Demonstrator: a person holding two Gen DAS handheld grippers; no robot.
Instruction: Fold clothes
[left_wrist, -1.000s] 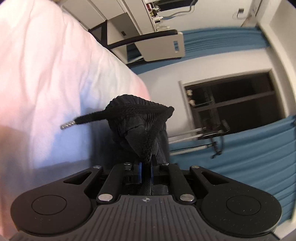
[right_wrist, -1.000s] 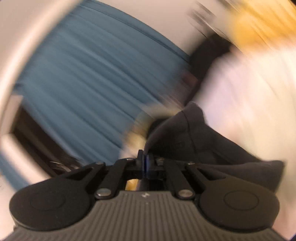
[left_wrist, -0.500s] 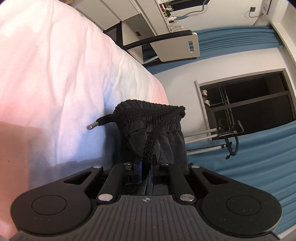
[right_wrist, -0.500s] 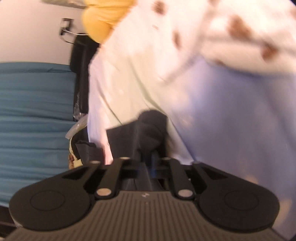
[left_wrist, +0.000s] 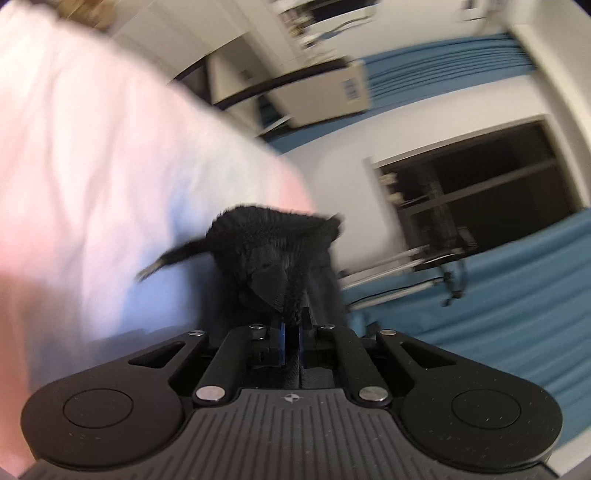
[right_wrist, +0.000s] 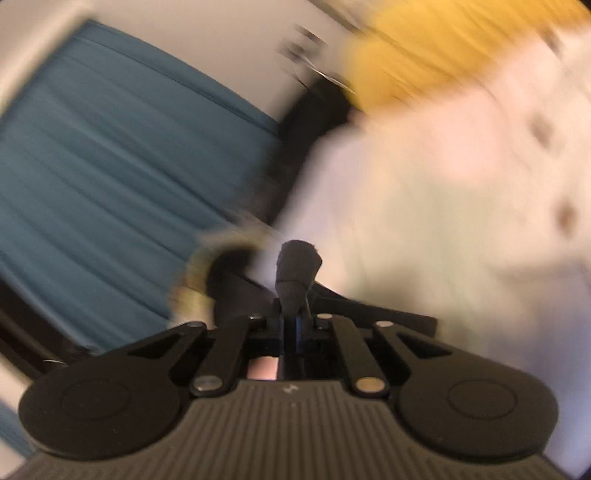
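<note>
A: What's behind, on the left view?
B: A white sheet (left_wrist: 110, 155), a chair (left_wrist: 317, 88) past its edge, blue curtains (left_wrist: 517, 295), and a dark window (left_wrist: 480, 192) in a white wall (left_wrist: 343, 184)

A: And the right view?
B: Blurred: a blue curtain (right_wrist: 122, 177), pale bedding (right_wrist: 443, 221), something yellow (right_wrist: 443, 48) at the top

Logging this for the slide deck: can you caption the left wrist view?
Left gripper pinching the black garment's ribbed waistband beside a white bed cover, motion-blurred.

Black garment (left_wrist: 273, 251); white sheet (left_wrist: 92, 166); blue curtain (right_wrist: 110, 166).
</note>
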